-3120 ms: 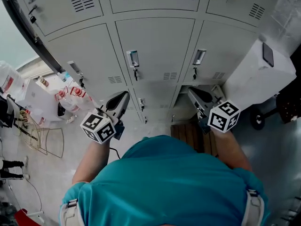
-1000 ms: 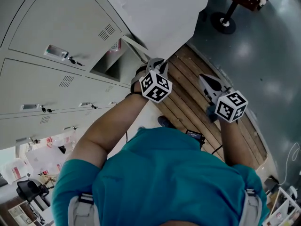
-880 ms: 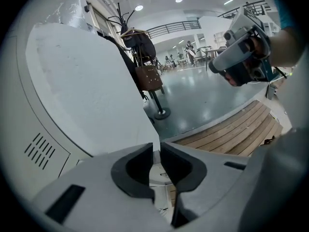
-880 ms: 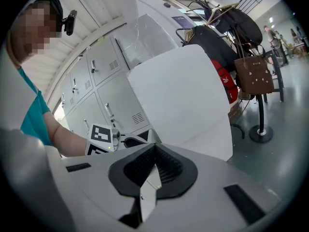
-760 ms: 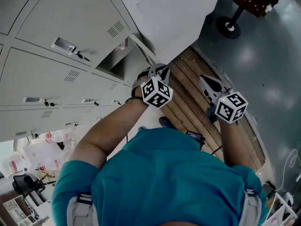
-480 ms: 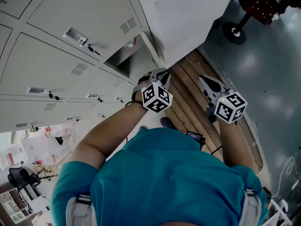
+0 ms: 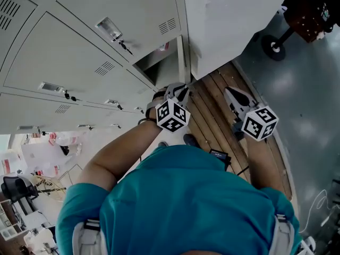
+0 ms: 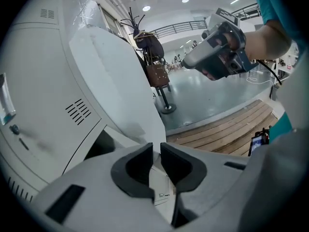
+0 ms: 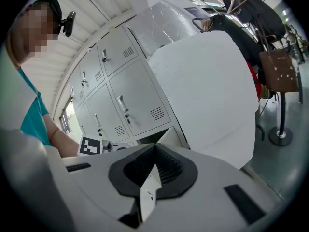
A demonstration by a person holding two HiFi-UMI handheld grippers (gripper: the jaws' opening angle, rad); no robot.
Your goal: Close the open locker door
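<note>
Locker door [image 7: 234,25], ajar at 1 o'clock: left gripper [image 7: 178,90] clamps its lower edge to swing it shut; right gripper [image 7: 230,93] closed, empty, spare.

Nothing readable is showing: the locker door [image 7: 234,15] is appearing blank, while the left gripper [image 7: 178,89] and right gripper [image 7: 229,92] are carrying only black-and-white square markers.

Three seconds back I faced the lockers [image 7: 79,52] squarely, both claws low. Since then I've turned right, my left claw [image 7: 179,91] has reached the locker door [image 7: 234,20] at its lower corner, and the door has swung nearer its opening.
</note>
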